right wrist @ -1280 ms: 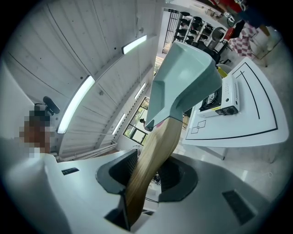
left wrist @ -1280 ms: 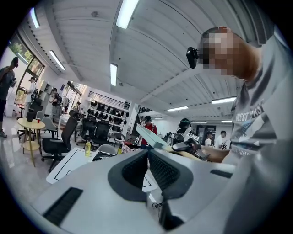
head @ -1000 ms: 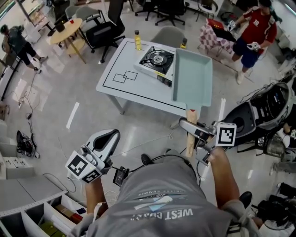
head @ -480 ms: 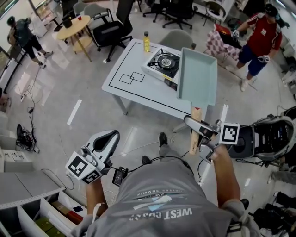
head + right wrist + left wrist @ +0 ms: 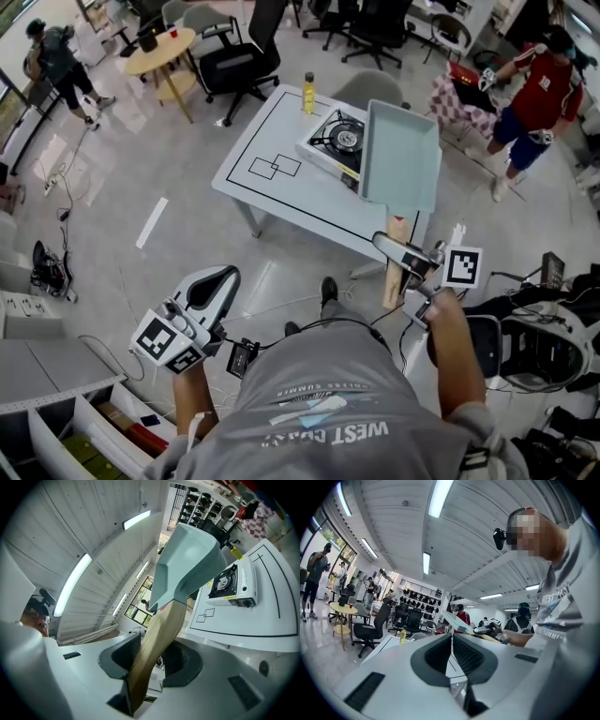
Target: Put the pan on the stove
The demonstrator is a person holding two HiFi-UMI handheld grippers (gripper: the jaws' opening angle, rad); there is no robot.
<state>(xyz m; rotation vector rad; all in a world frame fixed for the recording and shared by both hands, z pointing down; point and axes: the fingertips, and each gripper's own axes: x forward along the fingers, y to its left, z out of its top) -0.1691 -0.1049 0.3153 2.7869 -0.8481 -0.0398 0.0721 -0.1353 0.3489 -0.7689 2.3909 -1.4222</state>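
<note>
A light teal rectangular pan (image 5: 401, 155) with a wooden handle (image 5: 395, 264) is held up in the air, level and in front of me. My right gripper (image 5: 405, 265) is shut on that handle. In the right gripper view the handle (image 5: 155, 644) runs up between the pads to the pan (image 5: 187, 569). The gas stove (image 5: 337, 141) sits on the far right part of the white table (image 5: 272, 192), partly hidden behind the pan; it also shows as the stove (image 5: 230, 586). My left gripper (image 5: 208, 286) hangs low at my left side, jaws together and empty, as the left gripper (image 5: 452, 641) view confirms.
A yellow bottle (image 5: 307, 92) stands at the table's far edge beside the stove. Black outline squares (image 5: 274, 167) are drawn on the tabletop. Office chairs (image 5: 246, 58) and a round wooden table (image 5: 157, 49) stand beyond. A person in red (image 5: 536, 94) is at the right, another at the far left.
The view has shifted as I step toward the table; table and stove sit slightly lower and further right in the head view. The pan stays gripped by its handle; the left gripper is unchanged.
</note>
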